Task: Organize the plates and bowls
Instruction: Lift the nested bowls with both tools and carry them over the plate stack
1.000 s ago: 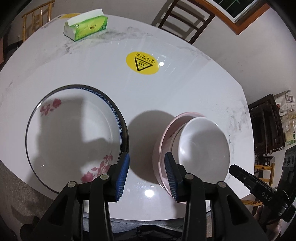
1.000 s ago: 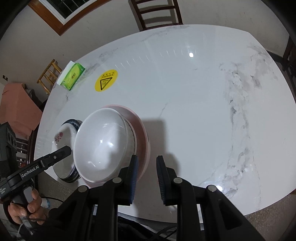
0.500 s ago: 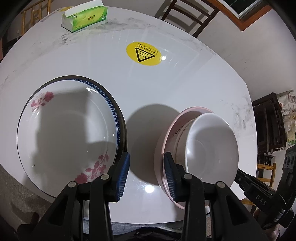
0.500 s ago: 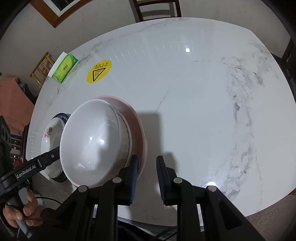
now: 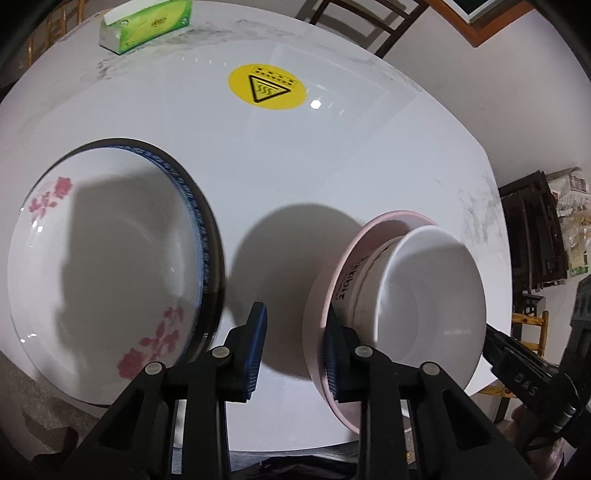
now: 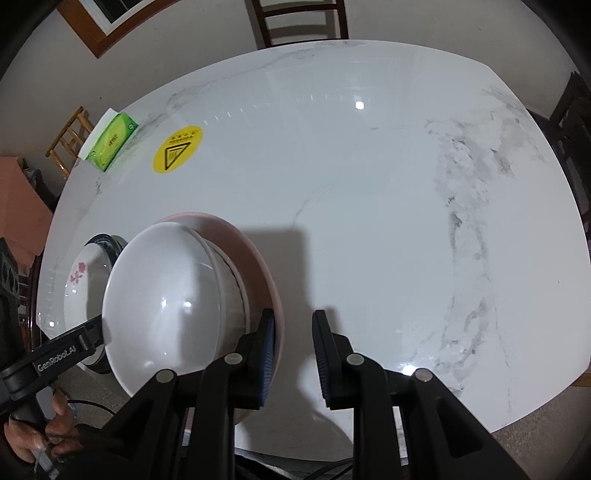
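A white plate with pink flowers (image 5: 110, 258) lies on a dark-rimmed plate at the table's near left, also in the right wrist view (image 6: 83, 280). A white bowl (image 5: 432, 295) sits nested in a pink bowl (image 5: 325, 306); both show in the right wrist view, the white bowl (image 6: 166, 306) and the pink bowl (image 6: 255, 258). My left gripper (image 5: 291, 350) is open over the gap between plates and bowls, its right finger at the pink rim. My right gripper (image 6: 293, 354) is open just right of the bowls, its left finger against the pink rim.
The white marble table (image 6: 369, 203) carries a yellow warning sticker (image 5: 266, 86) and a green tissue pack (image 5: 147, 24) at its far left. Wooden chairs (image 6: 303, 20) stand behind the table. Dark shelving (image 5: 535, 236) stands at the right.
Both grippers have come lower and closer to the dishes, which look larger. The right gripper has opened a little wider. Plates and bowls have not moved on the table.
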